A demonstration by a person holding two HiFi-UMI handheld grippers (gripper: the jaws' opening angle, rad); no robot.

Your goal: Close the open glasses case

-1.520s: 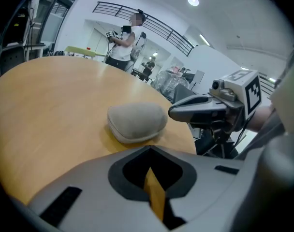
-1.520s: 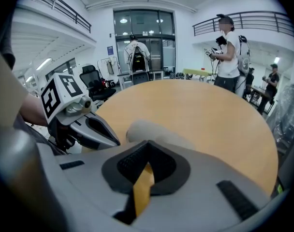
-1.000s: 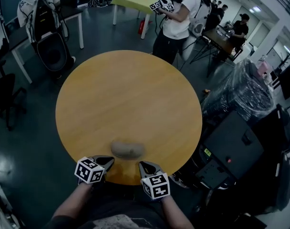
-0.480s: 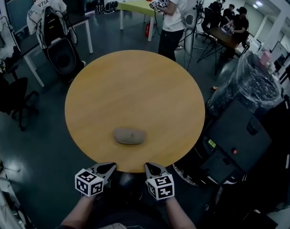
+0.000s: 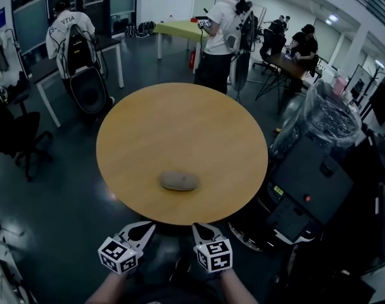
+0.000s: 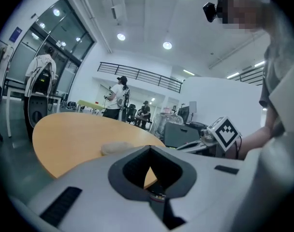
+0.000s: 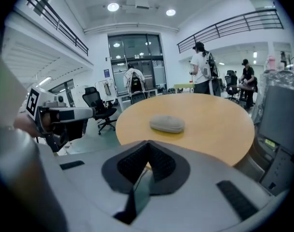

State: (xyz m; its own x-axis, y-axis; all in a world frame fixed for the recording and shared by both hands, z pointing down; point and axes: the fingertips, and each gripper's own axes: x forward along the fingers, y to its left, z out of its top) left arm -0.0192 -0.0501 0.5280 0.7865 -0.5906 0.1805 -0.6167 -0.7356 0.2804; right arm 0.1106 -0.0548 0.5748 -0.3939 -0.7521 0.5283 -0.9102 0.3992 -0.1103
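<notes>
A grey oblong glasses case [image 5: 179, 181] lies on the round wooden table [image 5: 180, 125], near its front edge, and its lid looks down. The case also shows in the left gripper view [image 6: 117, 148] and the right gripper view [image 7: 167, 123]. My left gripper [image 5: 144, 227] and right gripper [image 5: 202, 228] hang side by side off the table, in front of its near edge and well short of the case. Both are shut with nothing between their jaws [image 6: 149, 148] [image 7: 148, 144]. Each gripper's marker cube shows in the other's view.
A black cabinet [image 5: 306, 189] and a plastic-wrapped bundle [image 5: 322, 122] stand close on the table's right. A dark office chair [image 5: 15, 135] is at the left. A person [image 5: 218, 40] stands behind the table, others farther back near a yellow-green table [image 5: 173, 27].
The head view has drawn back from the table, so the case looks farther away. Both grippers, earlier over the table's near edge beside the case, now sit off the table. They stay shut.
</notes>
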